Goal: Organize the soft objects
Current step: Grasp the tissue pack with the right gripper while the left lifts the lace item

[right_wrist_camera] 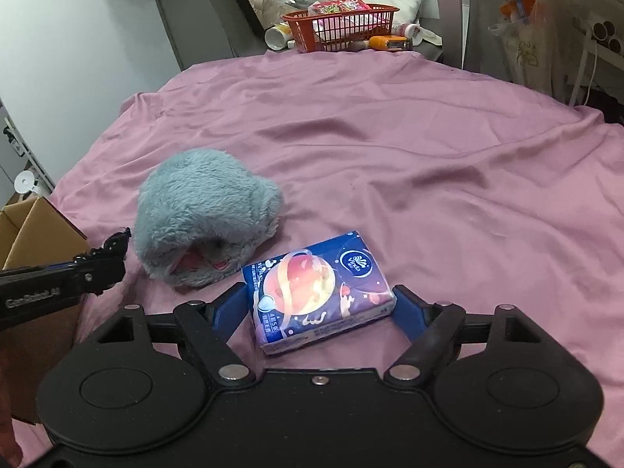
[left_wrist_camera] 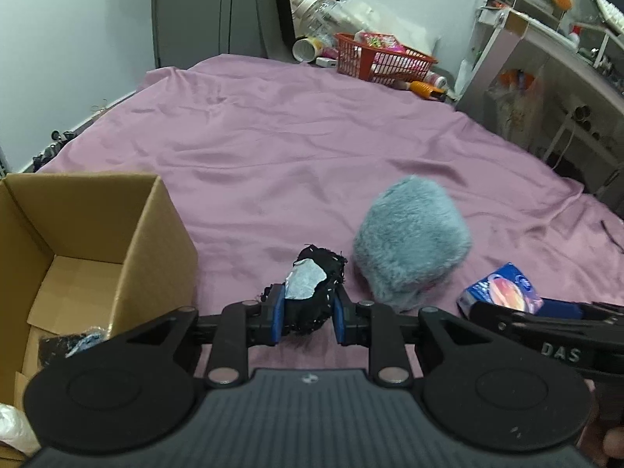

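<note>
My left gripper (left_wrist_camera: 306, 312) is shut on a black fabric bundle (left_wrist_camera: 312, 308) with a pale label, held just above the pink bed sheet (left_wrist_camera: 292, 148). Right of it lies a fluffy blue-grey plush item (left_wrist_camera: 413, 241), also seen in the right wrist view (right_wrist_camera: 202, 222) with a pink lining at its opening. A dark blue tissue pack (right_wrist_camera: 319, 288) rests on the sheet between the fingers of my right gripper (right_wrist_camera: 319, 304), which stands open, one blue pad (right_wrist_camera: 230, 308) at each side of the pack. An open cardboard box (left_wrist_camera: 97, 214) stands to the left.
Some dark and blue cloth (left_wrist_camera: 70, 345) lies in the box. A red basket (left_wrist_camera: 382, 58) with bottles and packets around it sits at the bed's far edge. Shelves and a desk (left_wrist_camera: 546, 58) stand to the right. A wall (left_wrist_camera: 78, 39) runs along the left.
</note>
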`<state>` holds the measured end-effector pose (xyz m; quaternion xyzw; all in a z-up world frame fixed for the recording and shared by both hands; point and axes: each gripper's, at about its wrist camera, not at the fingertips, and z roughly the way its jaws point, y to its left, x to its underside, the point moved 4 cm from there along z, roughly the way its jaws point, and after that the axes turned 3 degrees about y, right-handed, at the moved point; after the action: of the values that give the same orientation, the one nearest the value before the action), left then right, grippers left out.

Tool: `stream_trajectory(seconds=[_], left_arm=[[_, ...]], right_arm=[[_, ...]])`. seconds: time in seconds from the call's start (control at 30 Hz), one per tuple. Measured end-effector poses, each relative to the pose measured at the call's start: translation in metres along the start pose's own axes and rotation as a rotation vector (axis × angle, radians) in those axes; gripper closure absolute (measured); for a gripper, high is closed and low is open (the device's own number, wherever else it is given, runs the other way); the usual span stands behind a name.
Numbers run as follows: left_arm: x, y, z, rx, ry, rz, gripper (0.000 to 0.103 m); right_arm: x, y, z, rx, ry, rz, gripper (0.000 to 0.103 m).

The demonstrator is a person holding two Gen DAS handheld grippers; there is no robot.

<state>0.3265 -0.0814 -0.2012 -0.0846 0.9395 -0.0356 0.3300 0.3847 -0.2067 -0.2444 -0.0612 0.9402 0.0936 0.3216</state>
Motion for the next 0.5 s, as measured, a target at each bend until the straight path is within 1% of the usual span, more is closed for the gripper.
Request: stream_trajectory(seconds=[0.13, 0.33, 0.5], left_arm=[[-0.001, 0.004, -0.011, 0.037, -0.008, -0.023, 0.079], [-0.002, 0.009, -0.033, 0.078, -0.036, -0.046, 0.079], [-0.004, 0.01, -0.052, 0.118, -0.061, -0.052, 0.079]], right_arm=[[0.002, 0.006, -0.017, 0.004, -0.018, -0.02, 0.027], [0.008, 0.015, -0.04, 0.009, -0.022, 0.024, 0.027], [0.009, 0.024, -0.062, 0.002, -0.054, 0.069, 0.027]])
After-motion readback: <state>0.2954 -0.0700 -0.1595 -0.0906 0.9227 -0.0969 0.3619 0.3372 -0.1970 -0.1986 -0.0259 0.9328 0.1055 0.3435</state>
